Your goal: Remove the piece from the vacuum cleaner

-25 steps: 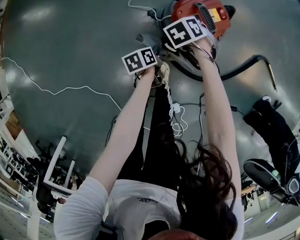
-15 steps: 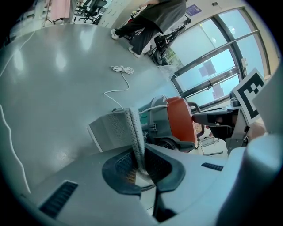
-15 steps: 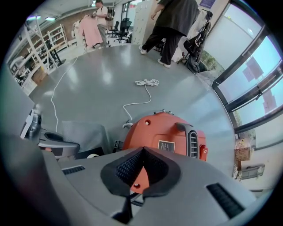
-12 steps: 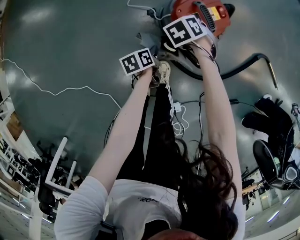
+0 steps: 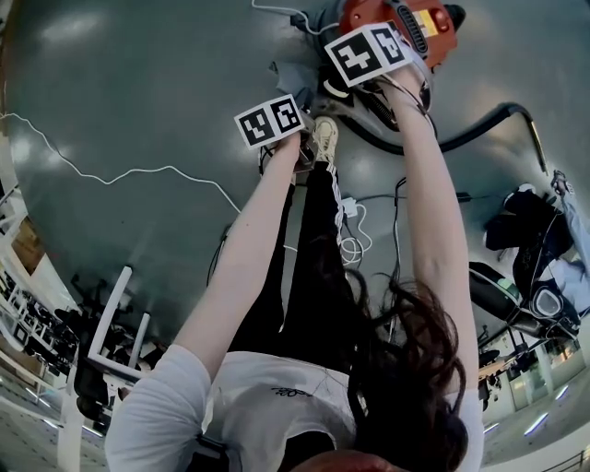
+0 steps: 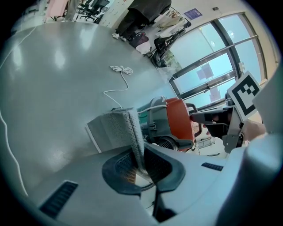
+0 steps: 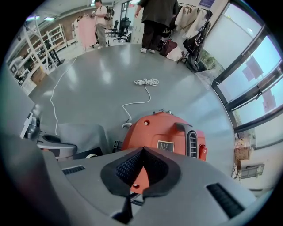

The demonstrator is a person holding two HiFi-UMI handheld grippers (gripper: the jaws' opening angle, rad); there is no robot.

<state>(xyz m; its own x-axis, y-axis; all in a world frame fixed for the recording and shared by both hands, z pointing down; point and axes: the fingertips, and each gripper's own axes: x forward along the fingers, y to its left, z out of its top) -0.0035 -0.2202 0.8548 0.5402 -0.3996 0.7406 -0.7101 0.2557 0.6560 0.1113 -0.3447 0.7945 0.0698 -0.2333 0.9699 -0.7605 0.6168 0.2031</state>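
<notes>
The red vacuum cleaner [image 5: 406, 23] stands on the grey floor ahead of me, and in the right gripper view its red body [image 7: 163, 132] lies right beyond the jaws. A grey perforated fabric piece [image 6: 117, 128] sticks out beside the vacuum cleaner [image 6: 179, 121]. My left gripper [image 6: 139, 165] is shut on that piece's edge. In the head view the left gripper [image 5: 277, 115] is just left of the machine, with the grey piece [image 5: 293, 69] past it. My right gripper [image 7: 142, 154] has its pads together over the red housing, with nothing seen between them. The right gripper [image 5: 369, 51] hovers at the vacuum's top.
A black hose [image 5: 479, 134] with a metal wand [image 5: 535, 152] curves off to the right. White cable [image 5: 138, 173] trails across the floor, with a coil [image 7: 146, 81] farther out. A person [image 5: 544, 249] moves at the right. A white rack [image 5: 111, 332] is at lower left.
The left gripper has shifted slightly and more of the grey piece shows beside the vacuum. The right gripper edged up a little. The person at the right has moved.
</notes>
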